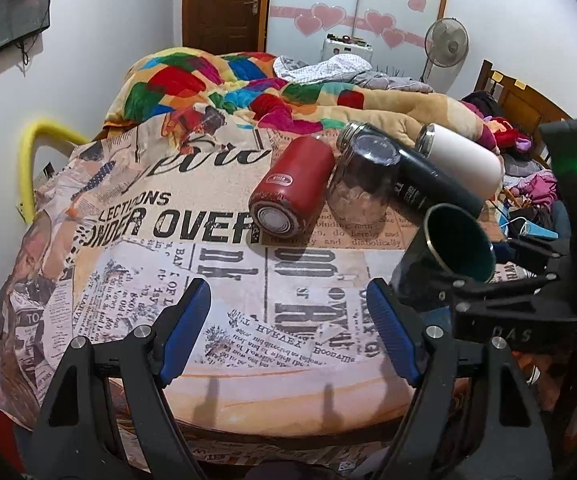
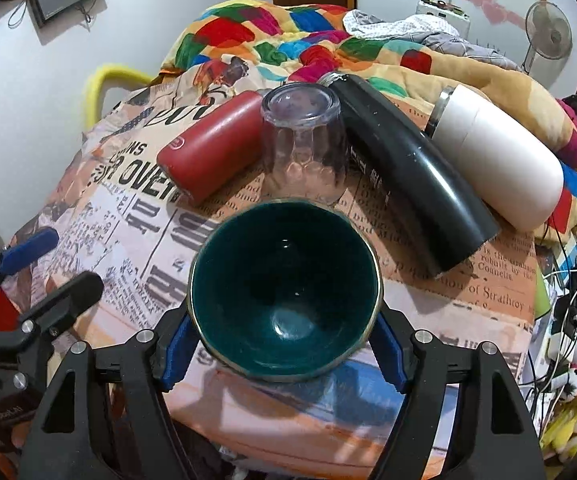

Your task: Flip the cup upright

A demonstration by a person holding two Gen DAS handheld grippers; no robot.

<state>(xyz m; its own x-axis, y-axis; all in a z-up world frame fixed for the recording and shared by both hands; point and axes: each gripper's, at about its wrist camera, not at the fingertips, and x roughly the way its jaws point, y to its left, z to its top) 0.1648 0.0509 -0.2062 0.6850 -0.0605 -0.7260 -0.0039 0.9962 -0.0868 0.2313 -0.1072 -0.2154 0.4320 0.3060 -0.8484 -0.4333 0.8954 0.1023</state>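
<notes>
A dark teal cup (image 2: 286,292) with a gold rim sits between the blue pads of my right gripper (image 2: 284,350), which is shut on it; its mouth faces the camera. In the left wrist view the same cup (image 1: 458,242) is held tilted above the table's right side, mouth toward the left. My left gripper (image 1: 290,330) is open and empty over the newspaper-print tablecloth (image 1: 208,264). A clear glass (image 2: 304,148) stands upside down behind the cup.
A red flask (image 2: 212,148), a black flask (image 2: 412,184) and a white flask (image 2: 500,160) lie on their sides around the glass. A colourful blanket (image 1: 216,80) is heaped behind. Cables and toys (image 2: 572,340) lie off the right edge.
</notes>
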